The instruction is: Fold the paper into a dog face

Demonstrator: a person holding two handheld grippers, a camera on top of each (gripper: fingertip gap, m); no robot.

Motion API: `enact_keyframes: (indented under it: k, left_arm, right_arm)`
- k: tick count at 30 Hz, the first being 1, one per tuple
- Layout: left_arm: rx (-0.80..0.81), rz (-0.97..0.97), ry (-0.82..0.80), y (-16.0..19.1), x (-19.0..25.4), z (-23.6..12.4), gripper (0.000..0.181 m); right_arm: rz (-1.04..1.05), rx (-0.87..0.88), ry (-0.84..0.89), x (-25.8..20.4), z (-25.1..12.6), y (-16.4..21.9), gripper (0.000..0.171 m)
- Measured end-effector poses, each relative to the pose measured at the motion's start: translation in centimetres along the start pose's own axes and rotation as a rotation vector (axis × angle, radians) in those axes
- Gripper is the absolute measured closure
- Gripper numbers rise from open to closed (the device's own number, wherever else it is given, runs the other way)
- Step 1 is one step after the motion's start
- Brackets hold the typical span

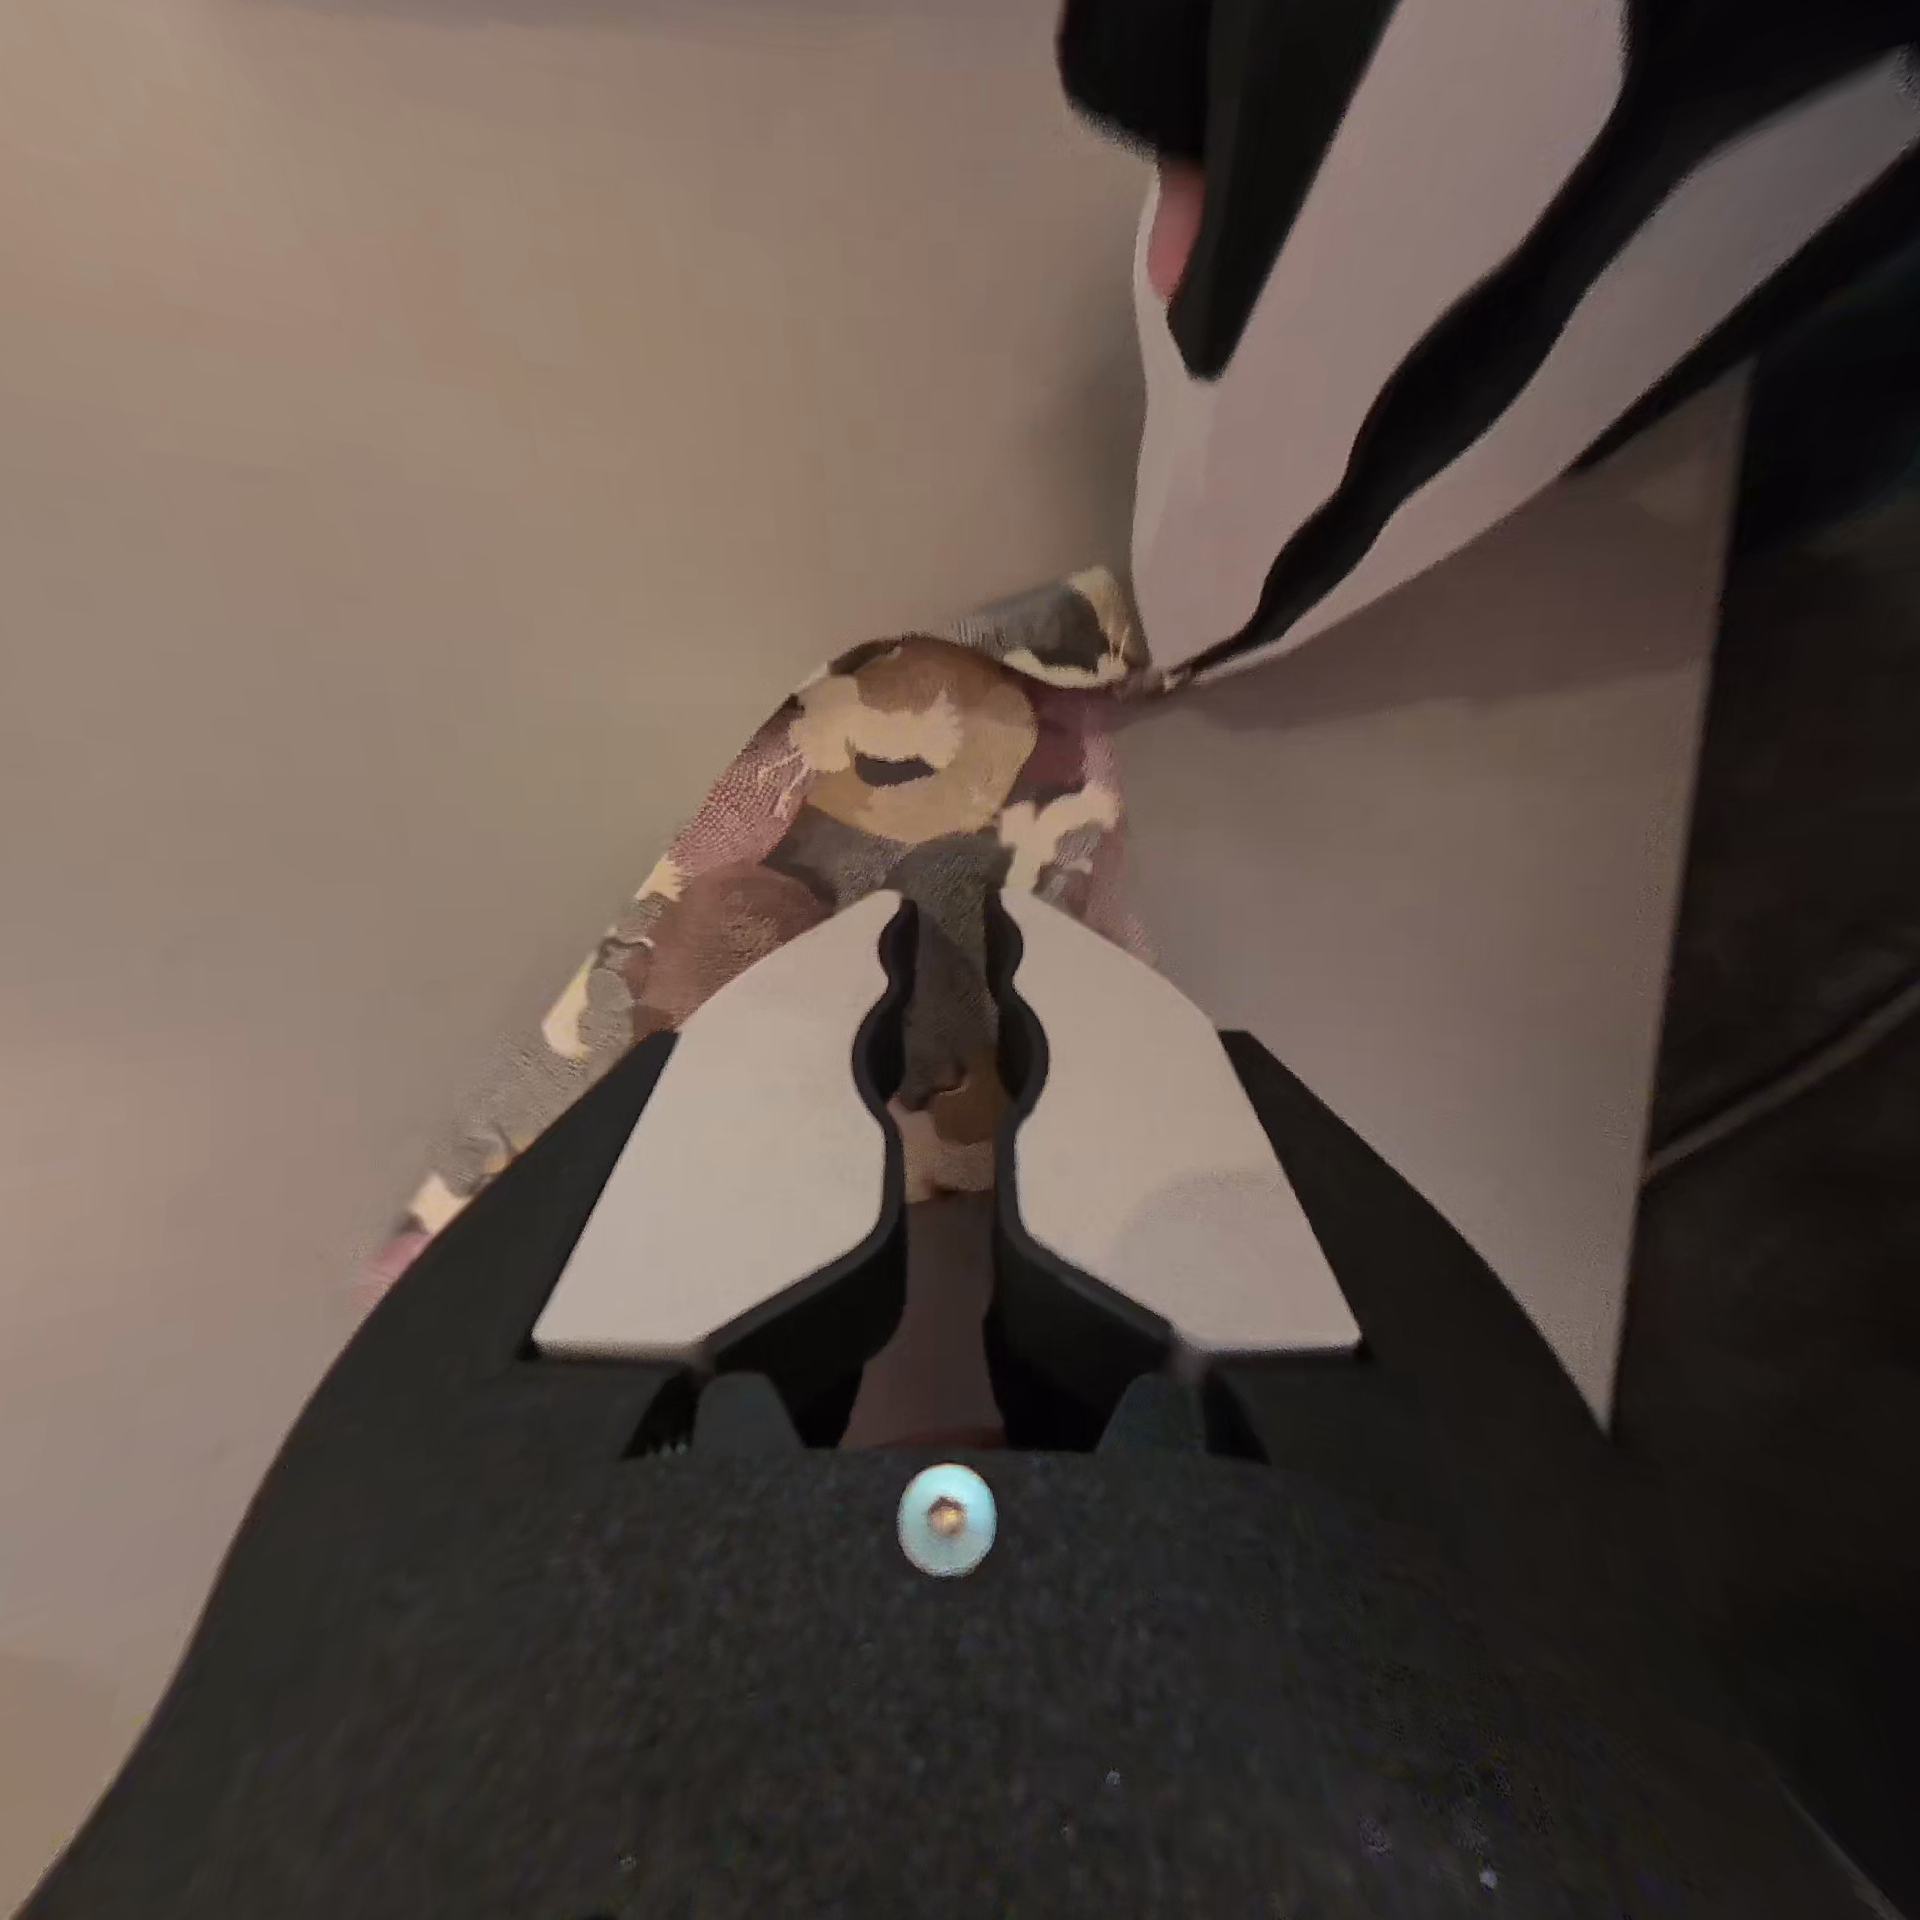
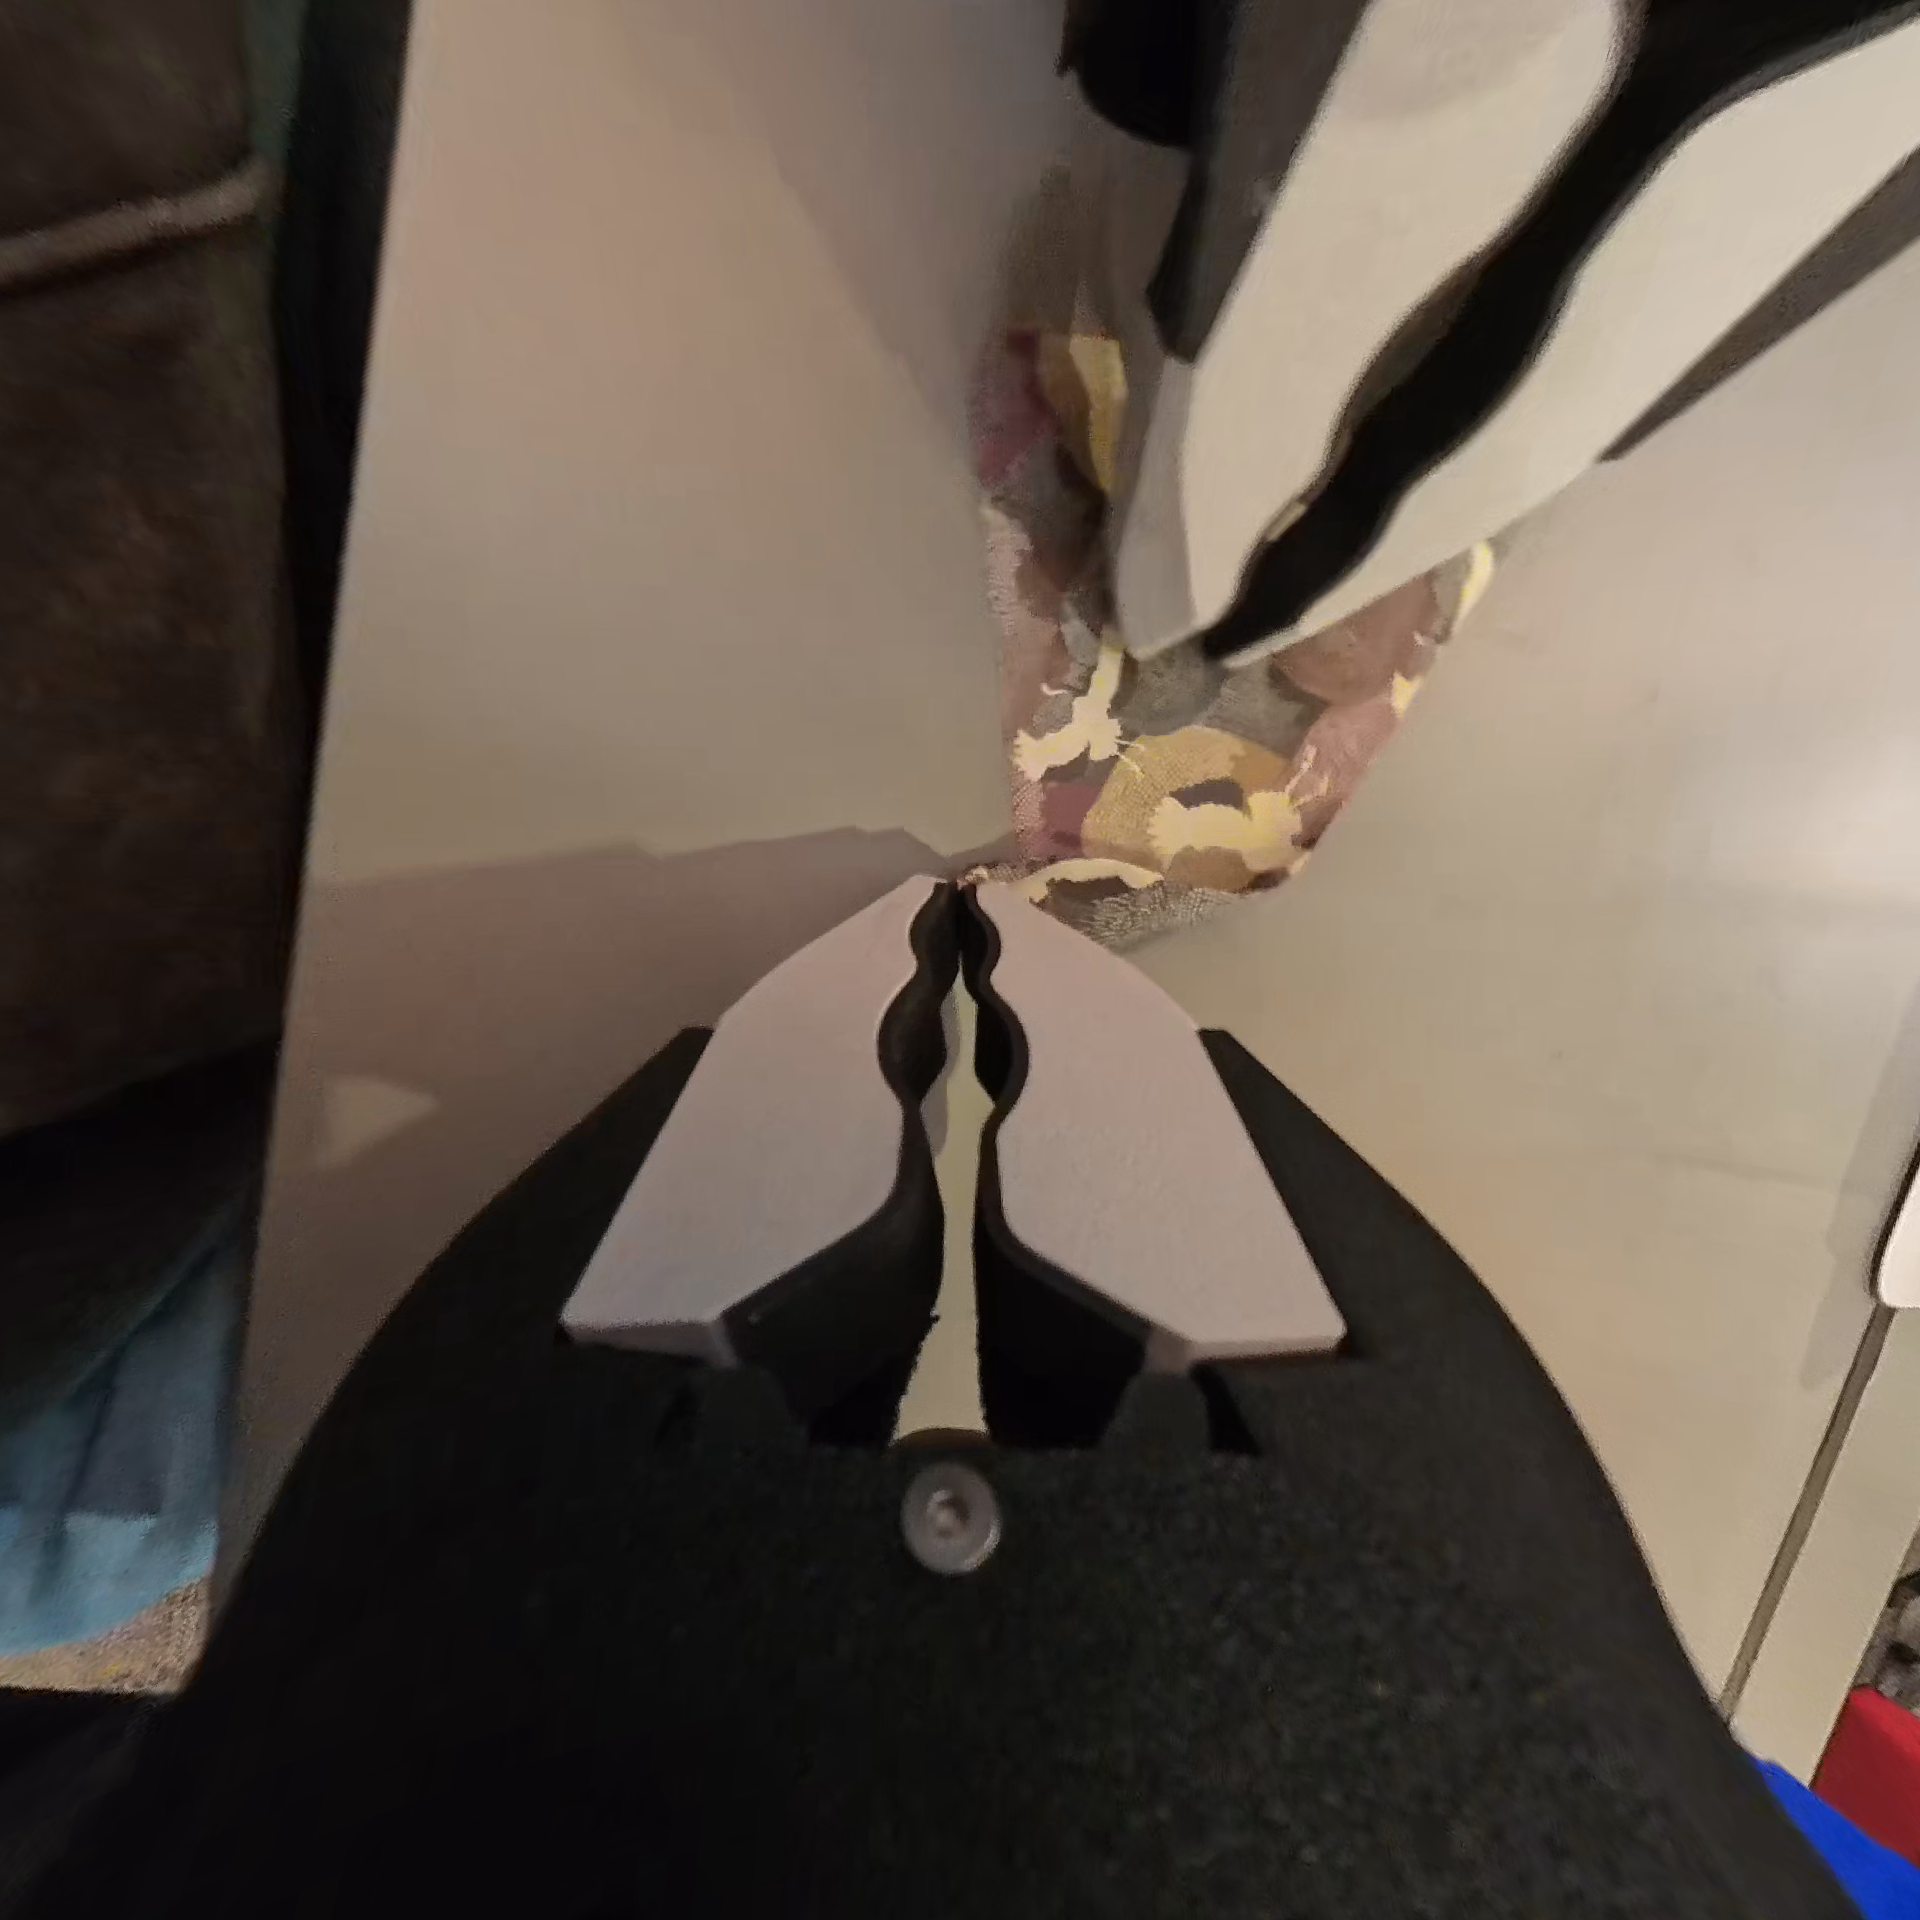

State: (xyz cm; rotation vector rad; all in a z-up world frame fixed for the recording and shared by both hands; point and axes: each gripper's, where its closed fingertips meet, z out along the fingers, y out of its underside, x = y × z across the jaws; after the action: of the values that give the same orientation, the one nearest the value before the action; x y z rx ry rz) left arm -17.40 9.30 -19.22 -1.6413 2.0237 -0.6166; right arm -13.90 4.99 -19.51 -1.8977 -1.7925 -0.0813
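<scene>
The paper (image 1: pixel 914 748) is a floral-patterned sheet in pink, tan and grey, bowed up off the pale table (image 1: pixel 416 520). My left gripper (image 1: pixel 951 914) is shut on the paper's near fold, and paper shows between its pads. My right gripper (image 1: pixel 1158 675) comes in from the upper right and pinches the paper's far corner. In the right wrist view, my right gripper (image 2: pixel 958 894) is shut on a corner tip of the paper (image 2: pixel 1174 800). The left gripper (image 2: pixel 1221 644) holds the paper from above right. Part of the paper is hidden behind the left gripper's fingers.
The table's edge runs down the right of the left wrist view, with a dark floor (image 1: pixel 1787 831) beyond. In the right wrist view a person's dark clothing (image 2: pixel 125 520) and blue trousers (image 2: pixel 94 1455) are at the left. Red (image 2: pixel 1881 1735) and blue (image 2: pixel 1829 1839) items sit at the bottom right. About 6 centimetres separates my left fingertips from my right.
</scene>
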Motion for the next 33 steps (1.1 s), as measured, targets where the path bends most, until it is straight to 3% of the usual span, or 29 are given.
enact_keyframes:
  k: [3,7,11,14,24,27,29,33]
  left_arm:
    - [-0.005,-0.011,0.014,-0.5,-0.1,0.5,0.17]
    - [0.005,-0.1,0.047,-1.7,0.1,1.4,0.163]
    - [0.104,-0.217,-0.053,-4.1,-2.7,1.1,0.154]
    - [0.108,-0.303,-0.099,-3.8,-4.6,0.3,0.153]
    - [-0.011,-0.127,-0.154,-0.8,-5.8,0.2,0.155]
    - [0.009,-0.095,-0.105,-1.4,-7.3,-0.9,0.155]
    - [0.032,-0.11,0.013,-1.9,-7.4,-1.3,0.154]
    - [-0.005,-0.078,0.119,-1.3,-7.8,-0.3,0.154]
  right_arm:
    - [0.016,-0.029,0.031,1.8,-0.4,1.5,0.171]
    - [0.133,0.063,0.08,5.5,-1.4,2.0,0.171]
    - [0.193,0.114,0.085,7.8,-1.6,2.9,0.171]
    - [0.212,0.114,0.083,8.5,-1.2,3.6,0.171]
    - [0.157,0.07,0.068,9.8,1.4,4.9,0.171]
    - [0.16,0.099,0.046,10.4,1.5,4.7,0.171]
    - [0.176,0.128,0.035,10.8,1.4,4.5,0.171]
    - [0.187,0.142,0.027,11.5,1.5,4.5,0.171]
